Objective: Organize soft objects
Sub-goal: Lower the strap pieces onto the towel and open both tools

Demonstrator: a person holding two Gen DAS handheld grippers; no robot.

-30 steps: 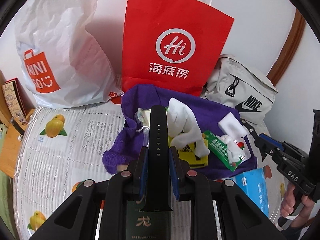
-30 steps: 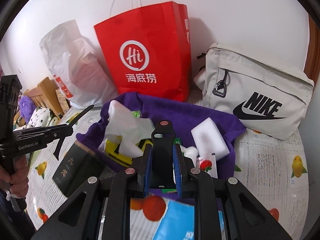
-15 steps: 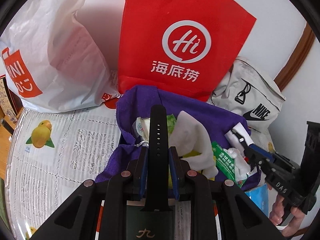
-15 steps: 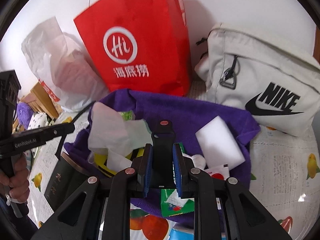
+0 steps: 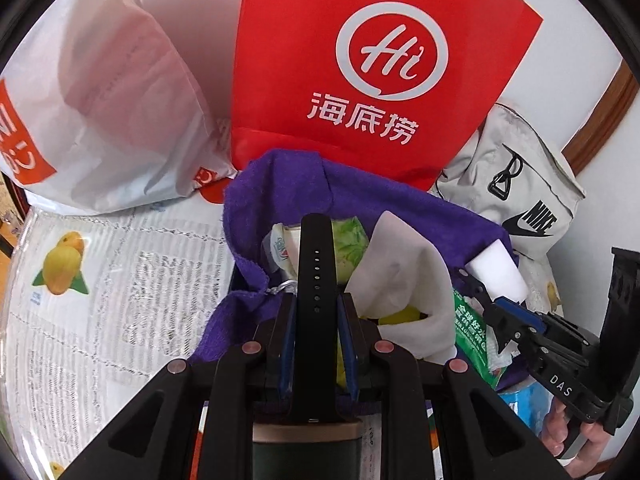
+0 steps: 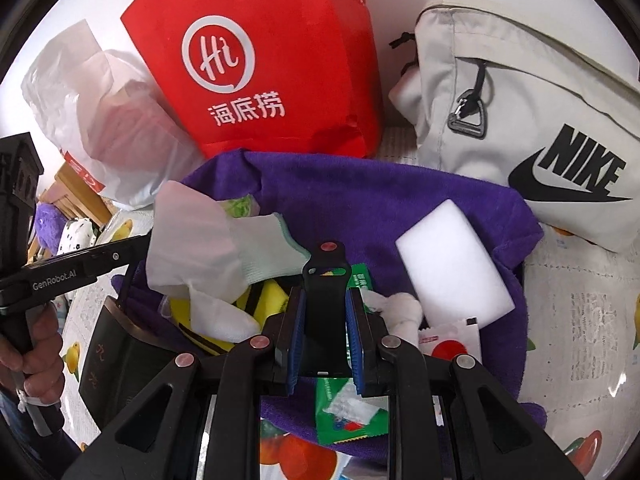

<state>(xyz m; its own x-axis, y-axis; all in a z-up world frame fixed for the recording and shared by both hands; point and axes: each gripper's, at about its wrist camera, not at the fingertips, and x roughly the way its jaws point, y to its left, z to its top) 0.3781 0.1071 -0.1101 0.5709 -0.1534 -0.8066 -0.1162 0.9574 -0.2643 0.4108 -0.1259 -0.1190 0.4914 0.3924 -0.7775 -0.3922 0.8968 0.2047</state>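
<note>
Each gripper, left (image 5: 316, 312) and right (image 6: 325, 312), clamps a black rubber watch strap (image 5: 315, 280) half above the purple towel (image 6: 360, 200).

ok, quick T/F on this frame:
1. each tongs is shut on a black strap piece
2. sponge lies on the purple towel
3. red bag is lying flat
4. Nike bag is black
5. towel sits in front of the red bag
1. True: left tongs grip the long holed strap; right tongs grip the short strap piece.
2. True: the white sponge rests on the towel.
3. False: the red bag stands upright by the wall.
4. False: the Nike bag is light grey with a black logo.
5. True.
</note>
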